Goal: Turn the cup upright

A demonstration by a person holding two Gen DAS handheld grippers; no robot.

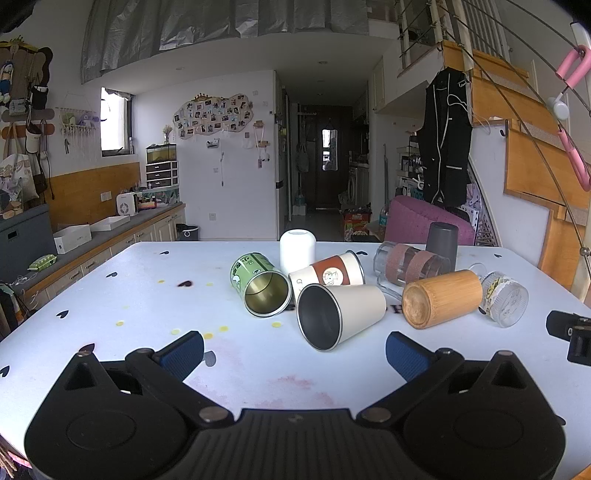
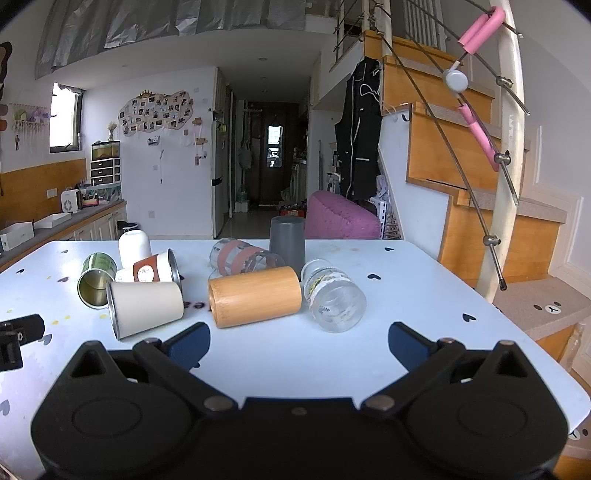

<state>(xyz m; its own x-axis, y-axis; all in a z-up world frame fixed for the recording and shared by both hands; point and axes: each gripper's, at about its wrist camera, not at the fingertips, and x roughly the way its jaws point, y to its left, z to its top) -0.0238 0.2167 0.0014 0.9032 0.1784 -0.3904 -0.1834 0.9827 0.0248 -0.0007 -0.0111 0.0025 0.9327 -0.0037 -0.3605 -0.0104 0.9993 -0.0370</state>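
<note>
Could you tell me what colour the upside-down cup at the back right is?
Dark grey cup; the right wrist view shows it best.

White table (image 1: 147, 302) w/ small black heart prints, yellow dots & faint pink stains. Behind it: rounded pink upholstered chair (image 2: 341, 218), black jacket w/ white piping (image 1: 445, 147) hung by the wooden staircase w/ metal railing (image 2: 461, 166), pink foam tubes (image 2: 480, 24) on the rail. Left side: grey countertop over white cabinets (image 1: 122, 232) w/ flat white boxes (image 1: 72, 238) on it, cloud-shaped photo collage board (image 1: 214, 114) on the white wall, dark hallway (image 1: 325, 158) straight back.
</note>
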